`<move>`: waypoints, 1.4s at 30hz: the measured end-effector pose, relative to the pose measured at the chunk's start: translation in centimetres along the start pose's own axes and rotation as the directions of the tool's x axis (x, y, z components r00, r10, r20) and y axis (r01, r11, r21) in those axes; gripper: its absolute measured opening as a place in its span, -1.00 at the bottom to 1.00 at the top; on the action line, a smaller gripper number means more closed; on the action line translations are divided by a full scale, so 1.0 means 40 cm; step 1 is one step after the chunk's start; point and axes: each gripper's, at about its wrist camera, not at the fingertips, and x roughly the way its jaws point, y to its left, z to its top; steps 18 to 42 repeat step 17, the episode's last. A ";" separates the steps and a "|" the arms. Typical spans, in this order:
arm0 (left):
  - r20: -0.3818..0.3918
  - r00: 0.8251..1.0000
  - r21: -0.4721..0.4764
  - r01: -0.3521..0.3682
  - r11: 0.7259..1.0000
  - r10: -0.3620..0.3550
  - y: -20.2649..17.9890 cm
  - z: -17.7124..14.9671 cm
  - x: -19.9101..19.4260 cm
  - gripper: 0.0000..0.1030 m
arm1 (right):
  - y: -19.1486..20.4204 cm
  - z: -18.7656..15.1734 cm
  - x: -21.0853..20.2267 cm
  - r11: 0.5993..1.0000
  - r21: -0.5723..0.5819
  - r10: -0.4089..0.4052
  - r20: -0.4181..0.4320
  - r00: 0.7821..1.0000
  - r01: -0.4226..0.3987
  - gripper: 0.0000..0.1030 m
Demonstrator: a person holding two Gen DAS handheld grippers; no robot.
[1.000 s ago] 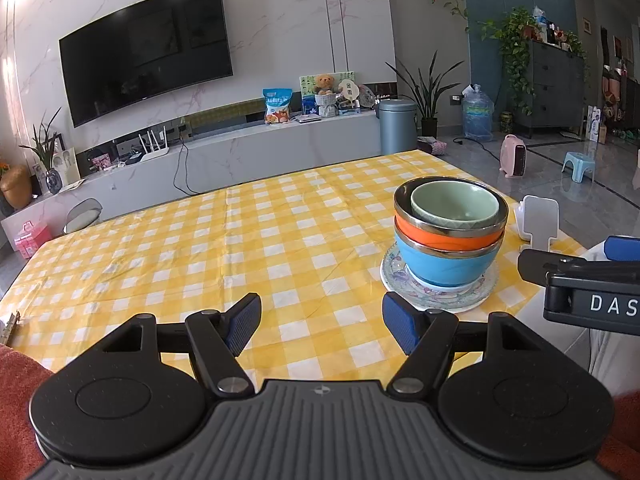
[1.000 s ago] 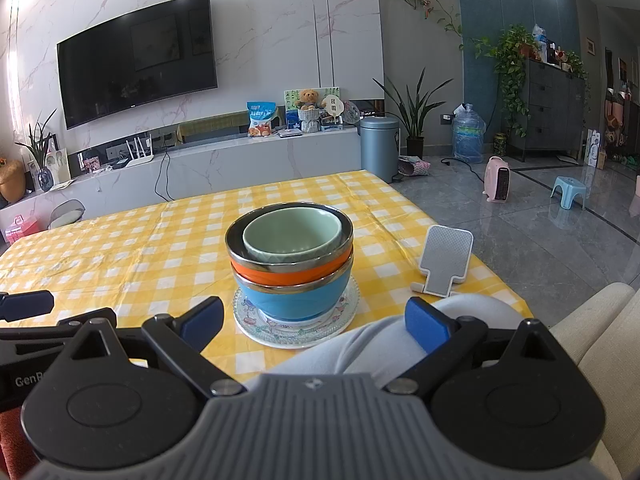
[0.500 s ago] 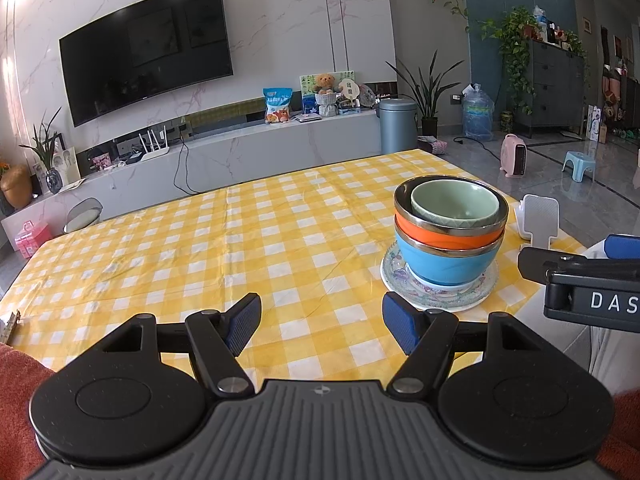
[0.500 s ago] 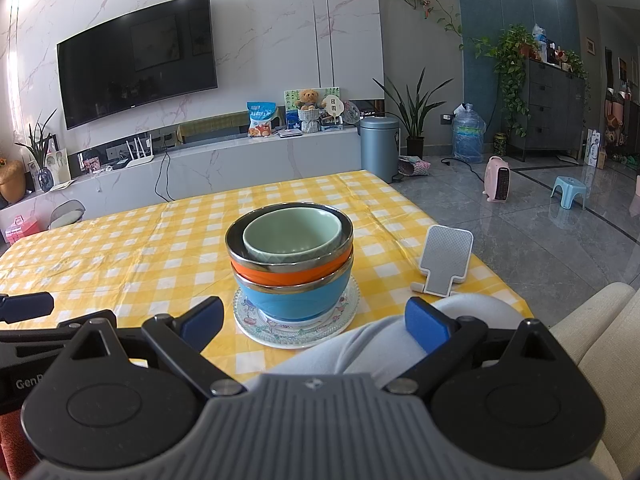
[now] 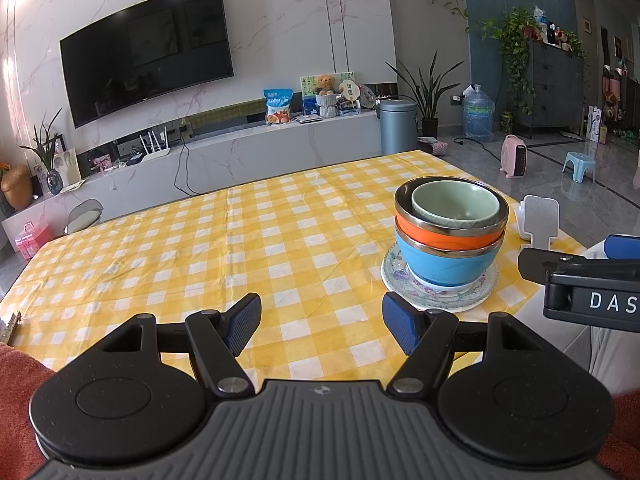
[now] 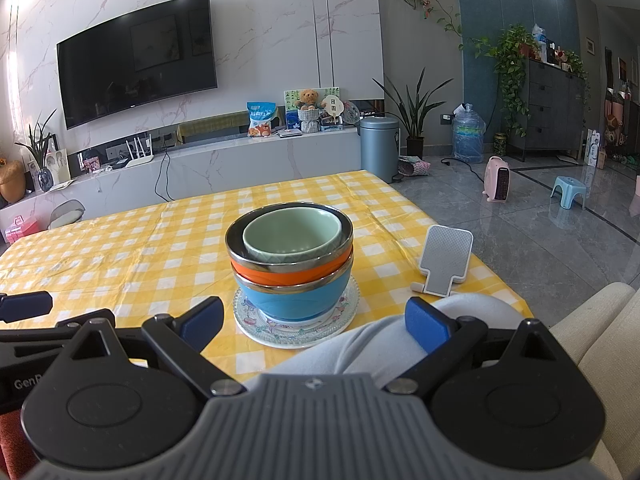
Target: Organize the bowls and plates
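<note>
A stack stands on the yellow checked table (image 5: 240, 248): a pale green bowl (image 5: 456, 206) nested in an orange bowl (image 5: 444, 237), that in a blue bowl (image 5: 448, 266), all on a patterned glass plate (image 5: 440, 296). My left gripper (image 5: 322, 322) is open and empty, low near the table's front edge, left of the stack. In the right wrist view the same green bowl (image 6: 292, 234), orange bowl (image 6: 280, 270), blue bowl (image 6: 296, 298) and plate (image 6: 296, 330) lie just beyond my right gripper (image 6: 314, 322), which is open and holds nothing.
A white phone stand (image 6: 444, 260) sits at the table's right edge, next to the stack. A knee in light grey cloth (image 6: 380, 340) is under the right gripper. A beige sofa (image 6: 600, 320) is at the right. A TV wall and cabinet stand behind the table.
</note>
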 end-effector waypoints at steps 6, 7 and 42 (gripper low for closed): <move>-0.001 1.000 -0.001 0.000 1.000 0.000 0.000 0.000 0.000 0.58 | 0.000 0.000 -0.001 1.000 0.000 0.000 0.000 1.000 0.000 0.85; -0.001 1.000 -0.001 0.000 1.000 0.000 0.000 0.000 0.000 0.58 | 0.000 0.000 -0.001 1.000 0.000 0.000 0.000 1.000 0.000 0.85; 0.008 1.000 -0.004 -0.003 1.000 0.003 0.006 0.000 -0.005 0.59 | -0.001 0.000 -0.001 1.000 -0.001 -0.001 -0.001 1.000 0.001 0.85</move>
